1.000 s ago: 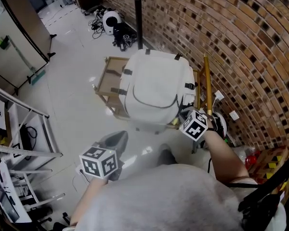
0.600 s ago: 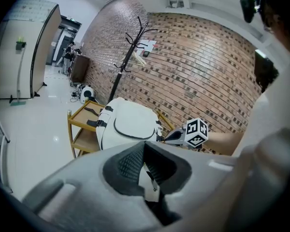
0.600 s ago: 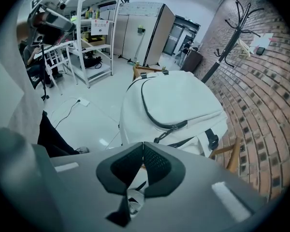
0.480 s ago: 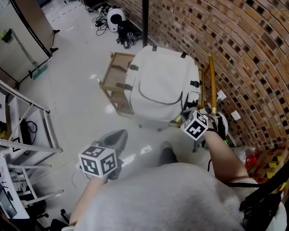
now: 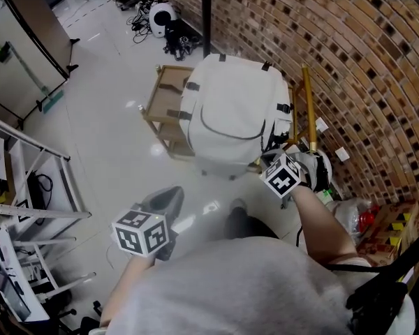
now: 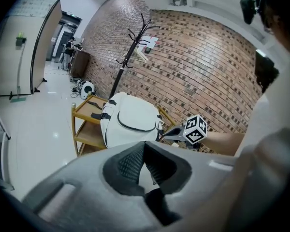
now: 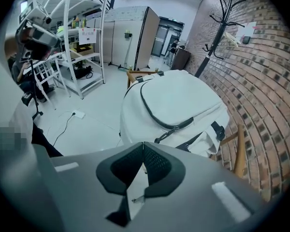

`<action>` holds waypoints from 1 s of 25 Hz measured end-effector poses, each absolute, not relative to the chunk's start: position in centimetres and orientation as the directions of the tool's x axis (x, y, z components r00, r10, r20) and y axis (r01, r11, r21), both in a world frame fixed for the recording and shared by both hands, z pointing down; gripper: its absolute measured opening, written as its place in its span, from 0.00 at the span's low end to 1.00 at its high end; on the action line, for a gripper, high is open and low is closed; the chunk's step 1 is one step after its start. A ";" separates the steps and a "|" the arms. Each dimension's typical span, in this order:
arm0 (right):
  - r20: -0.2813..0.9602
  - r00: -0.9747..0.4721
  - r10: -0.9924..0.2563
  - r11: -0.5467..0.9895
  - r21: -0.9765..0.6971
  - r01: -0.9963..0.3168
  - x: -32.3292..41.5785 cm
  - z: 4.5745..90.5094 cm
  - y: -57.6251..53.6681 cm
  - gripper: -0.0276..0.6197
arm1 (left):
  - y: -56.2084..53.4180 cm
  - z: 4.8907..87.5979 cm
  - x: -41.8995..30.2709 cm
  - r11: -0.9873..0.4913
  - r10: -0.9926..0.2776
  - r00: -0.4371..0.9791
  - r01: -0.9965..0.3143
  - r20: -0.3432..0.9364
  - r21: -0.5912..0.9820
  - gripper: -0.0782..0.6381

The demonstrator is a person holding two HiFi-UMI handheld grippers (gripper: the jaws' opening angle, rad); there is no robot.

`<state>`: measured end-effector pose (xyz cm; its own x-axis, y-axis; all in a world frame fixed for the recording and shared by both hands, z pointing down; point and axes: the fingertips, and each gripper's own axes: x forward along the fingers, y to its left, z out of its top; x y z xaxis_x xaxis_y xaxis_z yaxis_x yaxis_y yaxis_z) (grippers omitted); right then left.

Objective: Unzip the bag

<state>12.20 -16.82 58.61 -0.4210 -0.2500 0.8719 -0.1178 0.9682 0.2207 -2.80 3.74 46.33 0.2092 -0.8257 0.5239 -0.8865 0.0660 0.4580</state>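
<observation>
the white bag (image 5: pixel 234 117) sat zipped up on a wooden cart (image 5: pixel 159 107) by the brick wall (image 5: pixel 349 54). the right gripper (image 7: pixel 143 145) was near its bottom corner, jaws pressed together on nothing (the left gripper (image 6: pixel 144 145) too, farther back).

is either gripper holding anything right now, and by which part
Nothing is held. The left gripper and the right gripper are both shut and empty, short of the white fabric backpack.
</observation>
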 end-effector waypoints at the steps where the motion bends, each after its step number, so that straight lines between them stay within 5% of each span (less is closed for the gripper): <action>1: 0.870 -0.425 -0.249 0.968 0.215 -0.127 12.1 58.6 -16.7 0.05 | 3.7 46.5 -2.8 0.068 -0.823 0.211 -0.885 0.528 0.460 0.11; 25: 0.887 -0.457 0.057 0.998 -0.040 0.048 9.9 61.1 -13.9 0.05 | -7.9 47.6 -2.7 0.048 -0.775 0.243 -0.897 0.583 0.438 0.11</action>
